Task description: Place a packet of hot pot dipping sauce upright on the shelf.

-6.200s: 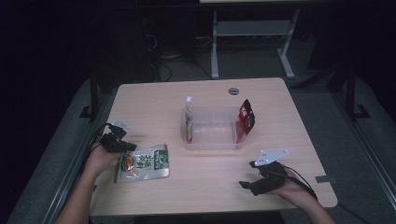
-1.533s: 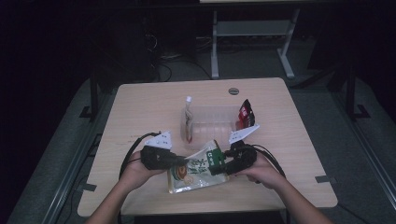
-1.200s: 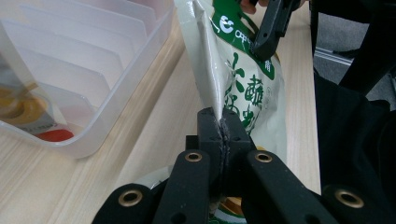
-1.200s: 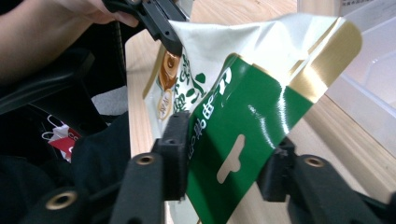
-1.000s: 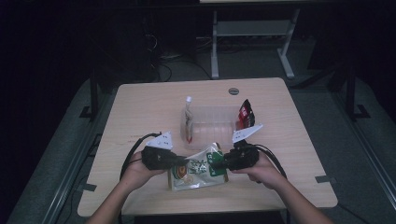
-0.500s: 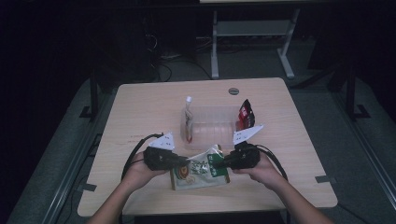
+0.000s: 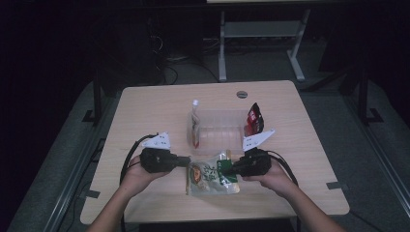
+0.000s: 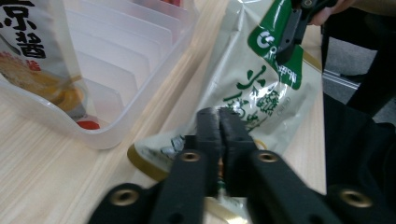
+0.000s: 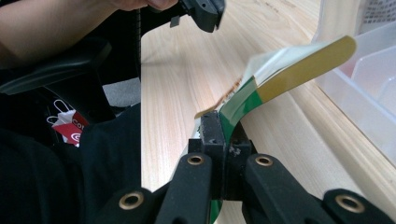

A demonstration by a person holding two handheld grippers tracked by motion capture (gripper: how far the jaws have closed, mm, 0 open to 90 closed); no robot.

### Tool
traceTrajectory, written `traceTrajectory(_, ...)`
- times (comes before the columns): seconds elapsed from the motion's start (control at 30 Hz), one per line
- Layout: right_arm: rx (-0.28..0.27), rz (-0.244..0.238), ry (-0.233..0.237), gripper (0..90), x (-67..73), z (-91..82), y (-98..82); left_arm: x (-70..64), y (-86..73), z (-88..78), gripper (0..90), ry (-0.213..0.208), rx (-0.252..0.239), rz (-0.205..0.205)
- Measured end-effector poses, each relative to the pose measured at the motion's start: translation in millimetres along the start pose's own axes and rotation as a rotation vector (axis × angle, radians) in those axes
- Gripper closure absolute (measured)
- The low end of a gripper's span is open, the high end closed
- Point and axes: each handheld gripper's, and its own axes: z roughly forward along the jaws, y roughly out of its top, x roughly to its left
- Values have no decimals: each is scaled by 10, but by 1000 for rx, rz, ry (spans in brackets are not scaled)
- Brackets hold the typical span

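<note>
A green and white snack pouch (image 7: 211, 177) lies at the table's front middle, held at both ends. My left gripper (image 7: 187, 161) is shut on its left edge; in the left gripper view the jaws (image 8: 219, 125) have just been closing on the pouch (image 8: 261, 88). My right gripper (image 7: 226, 167) is shut on the pouch's green right corner, which curls up from the wood in the right gripper view (image 9: 221, 125). Each gripper shows in the other's view: the right gripper (image 8: 290, 29) and the left gripper (image 9: 201, 10).
A clear plastic bin (image 7: 218, 137) stands just behind the pouch. An upright orange-printed pouch (image 7: 195, 126) leans at the bin's left end and a red and black pouch (image 7: 254, 119) at its right. The bin wall (image 8: 140, 60) is close to my left jaws.
The pouch came from the table's left side to the front middle, and the right gripper came in and took its other end. Over the last second the pouch has sunk slightly flatter.
</note>
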Motion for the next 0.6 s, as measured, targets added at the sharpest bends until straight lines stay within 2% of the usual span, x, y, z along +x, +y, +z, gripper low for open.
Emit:
traceTrajectory(0.37, -66, -10, 44, 900, 107, -75, 55, -104, 165, 240, 896, -28, 41, 60)
traceTrajectory(0.6, -79, -47, 57, 900, 165, -75, 142, -160, 298, 415, 896, -57, 41, 83)
